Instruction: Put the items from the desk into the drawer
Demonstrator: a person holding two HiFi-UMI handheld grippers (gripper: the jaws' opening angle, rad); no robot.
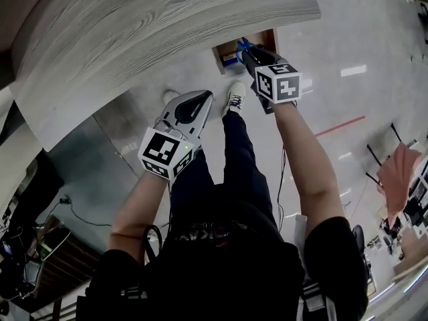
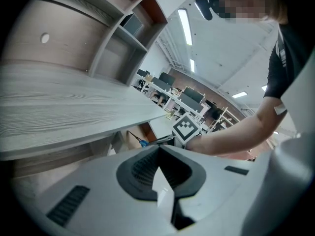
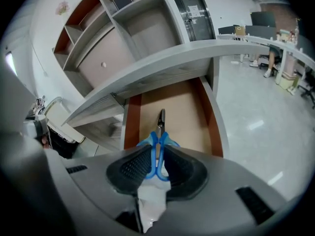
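Closest in the head view is the person's torso (image 1: 221, 259). Beyond it the left hand-held gripper (image 1: 194, 109) hangs near the edge of the tabletop (image 1: 134, 32), and the right hand-held gripper (image 1: 249, 51) is farther off at the open drawer (image 1: 224, 53).

Left gripper view: the jaws are together with nothing between them.

Right gripper view: the pads clamp the blue loops of the scissors (image 3: 158, 149), whose blades point over the drawer floor. They are likely light and stiff, and the smooth handles may pivot, so gripping the loops looks soundest.
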